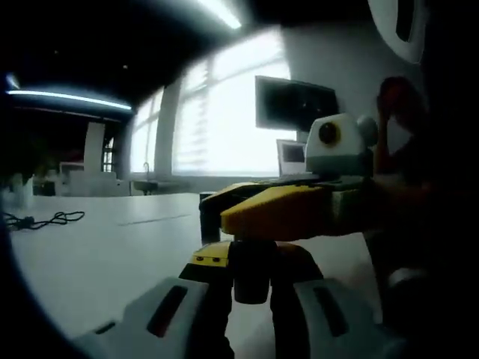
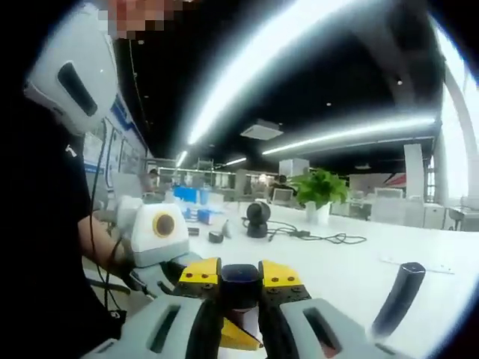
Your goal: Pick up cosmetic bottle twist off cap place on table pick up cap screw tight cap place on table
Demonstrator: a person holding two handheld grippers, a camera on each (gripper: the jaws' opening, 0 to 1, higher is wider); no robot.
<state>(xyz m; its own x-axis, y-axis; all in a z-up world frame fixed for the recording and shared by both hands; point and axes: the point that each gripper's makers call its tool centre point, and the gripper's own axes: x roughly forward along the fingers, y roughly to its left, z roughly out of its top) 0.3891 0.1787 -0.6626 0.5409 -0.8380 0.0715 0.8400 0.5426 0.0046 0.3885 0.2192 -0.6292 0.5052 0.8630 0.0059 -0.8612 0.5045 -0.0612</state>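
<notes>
The small dark cylindrical cosmetic bottle (image 1: pixel 251 275) is clamped from both ends, its axis running between left gripper (image 1: pixel 251 299) and right gripper (image 2: pixel 241 299).

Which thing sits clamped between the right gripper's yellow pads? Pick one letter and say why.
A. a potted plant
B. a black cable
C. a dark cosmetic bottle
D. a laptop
C: in the right gripper view the dark top of the cosmetic bottle sits between the yellow pads of the right gripper, while the potted plant and the black cable are far back on the table.
</notes>
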